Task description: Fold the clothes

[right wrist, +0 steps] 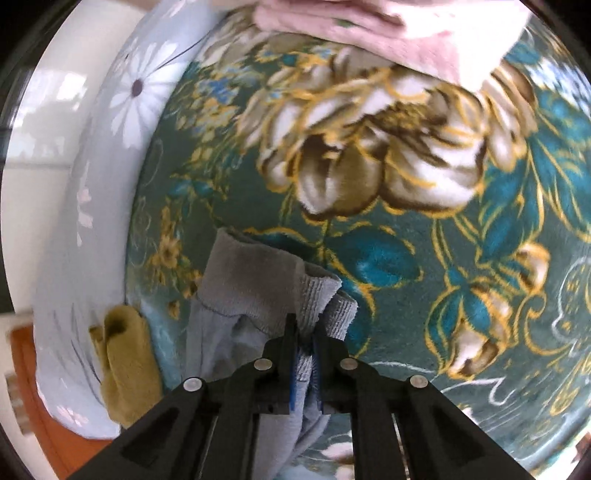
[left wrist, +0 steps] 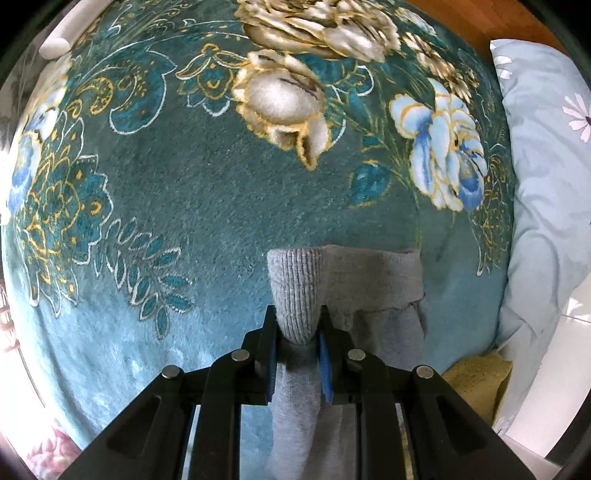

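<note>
Grey garment (left wrist: 295, 295) clamped, no writing legible

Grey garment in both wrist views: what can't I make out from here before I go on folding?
- Grey garment: its lower part runs under the left gripper and off the bottom edge, so its type and full shape are hidden.
- Right wrist view: right gripper covers the pinched fabric, and motion blur softens the creases.
- Yellow cloth: bunched against the pillow, identity unclear.
- Pink fabric: cut off by the top edge.
</note>
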Action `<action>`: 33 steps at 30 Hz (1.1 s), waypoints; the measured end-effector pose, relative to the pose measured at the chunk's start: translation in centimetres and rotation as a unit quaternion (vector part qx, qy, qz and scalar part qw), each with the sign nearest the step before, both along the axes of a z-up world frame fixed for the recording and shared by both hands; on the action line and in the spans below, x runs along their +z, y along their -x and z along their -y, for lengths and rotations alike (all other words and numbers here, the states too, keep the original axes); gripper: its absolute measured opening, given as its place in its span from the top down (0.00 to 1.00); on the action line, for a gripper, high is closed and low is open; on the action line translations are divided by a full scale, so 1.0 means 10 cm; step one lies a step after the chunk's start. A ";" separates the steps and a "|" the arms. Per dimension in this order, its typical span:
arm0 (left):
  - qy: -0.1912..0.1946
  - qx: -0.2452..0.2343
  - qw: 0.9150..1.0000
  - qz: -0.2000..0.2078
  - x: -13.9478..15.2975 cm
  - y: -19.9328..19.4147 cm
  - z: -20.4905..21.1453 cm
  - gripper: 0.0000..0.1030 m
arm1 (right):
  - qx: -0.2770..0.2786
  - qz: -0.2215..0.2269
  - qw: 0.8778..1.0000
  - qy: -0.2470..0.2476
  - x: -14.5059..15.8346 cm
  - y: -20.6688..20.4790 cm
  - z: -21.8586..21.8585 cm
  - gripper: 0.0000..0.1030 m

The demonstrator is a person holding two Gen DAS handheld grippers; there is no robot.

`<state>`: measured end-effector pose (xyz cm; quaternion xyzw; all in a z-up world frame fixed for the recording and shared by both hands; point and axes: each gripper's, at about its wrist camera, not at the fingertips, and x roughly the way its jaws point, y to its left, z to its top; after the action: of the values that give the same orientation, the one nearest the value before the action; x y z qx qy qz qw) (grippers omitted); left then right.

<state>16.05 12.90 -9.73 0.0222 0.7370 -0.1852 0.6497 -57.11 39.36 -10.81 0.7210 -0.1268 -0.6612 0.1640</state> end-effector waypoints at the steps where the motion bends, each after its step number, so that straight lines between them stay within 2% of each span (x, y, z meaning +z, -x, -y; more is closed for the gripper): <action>1: -0.001 0.000 1.000 0.001 -0.03 0.01 0.04 0.81 | 0.007 -0.008 1.000 -0.002 0.03 0.01 0.00 0.90; 3: -0.003 -0.003 1.000 0.005 -0.04 0.02 0.05 0.81 | 0.013 -0.029 0.999 -0.016 0.09 0.00 -0.04 0.77; 5: -0.005 -0.002 1.000 0.005 -0.04 0.01 0.05 0.81 | 0.013 -0.035 0.999 -0.022 0.07 -0.02 -0.10 0.70; 8: -0.003 0.000 1.000 0.003 0.01 0.00 0.01 0.81 | -0.011 -0.003 1.000 -0.019 -0.11 -0.01 -0.25 0.67; 10: 0.000 -0.003 1.000 0.001 0.13 -0.02 -0.09 0.81 | -0.038 0.010 0.999 -0.005 -0.19 0.00 -0.30 0.62; 13: 0.001 -0.009 1.000 -0.003 0.16 -0.05 -0.06 0.81 | -0.073 0.026 0.997 0.012 -0.28 0.00 -0.35 0.60; 14: 0.001 -0.008 1.000 -0.004 0.16 -0.07 -0.04 0.81 | -0.081 0.030 0.996 0.014 -0.29 0.00 -0.36 0.60; 16: 0.004 -0.004 1.000 -0.008 0.16 -0.09 -0.06 0.81 | -0.085 0.030 0.996 0.015 -0.26 0.00 -0.33 0.68; 17: 0.005 -0.002 1.000 -0.011 0.17 -0.09 -0.09 0.81 | -0.082 0.026 0.996 0.014 -0.22 0.00 -0.30 0.80; 18: 0.004 -0.001 1.000 -0.013 0.19 -0.10 -0.12 0.81 | -0.079 0.022 0.997 0.013 -0.18 0.00 -0.27 0.83; 21: 0.002 -0.003 1.000 -0.018 0.28 -0.12 -0.27 0.71 | -0.070 0.011 0.997 0.010 -0.05 -0.01 -0.18 0.85; 25: -0.004 -0.007 1.000 0.004 0.60 -0.12 -0.60 0.70 | -0.060 -0.003 0.998 0.014 0.12 -0.04 -0.09 0.85; 26: -0.007 -0.029 0.999 0.021 0.69 -0.06 -0.61 0.70 | -0.058 -0.007 0.998 0.017 0.18 -0.10 -0.14 0.85; 27: -0.014 -0.078 0.996 0.048 0.77 0.04 -0.54 0.70 | -0.051 -0.014 0.998 0.018 0.23 -0.13 -0.13 0.85; 28: -0.021 -0.132 0.988 0.074 0.84 0.17 -0.46 0.70 | -0.043 -0.020 0.999 0.018 0.29 -0.15 -0.12 0.85; 29: -0.026 -0.201 0.975 0.095 0.87 0.39 -0.36 0.70 | -0.036 -0.025 0.999 0.018 0.35 -0.19 -0.09 0.85; 30: -0.029 -0.265 0.957 0.111 0.88 0.61 -0.27 0.70 | -0.028 -0.031 0.999 0.019 0.41 -0.23 -0.07 0.85; 32: -0.020 -0.360 0.927 0.103 0.81 1.11 -0.11 0.70 | -0.019 -0.040 0.999 0.021 0.51 -0.30 -0.02 0.85; 33: -0.012 -0.407 0.908 0.095 0.76 1.41 -0.02 0.70 | -0.016 -0.043 0.999 0.022 0.55 -0.33 0.00 0.85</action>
<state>1.94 13.07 -2.16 0.3455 0.6012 -0.4220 0.5841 -53.83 39.39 -5.27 0.6862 -0.1454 -0.6911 0.1745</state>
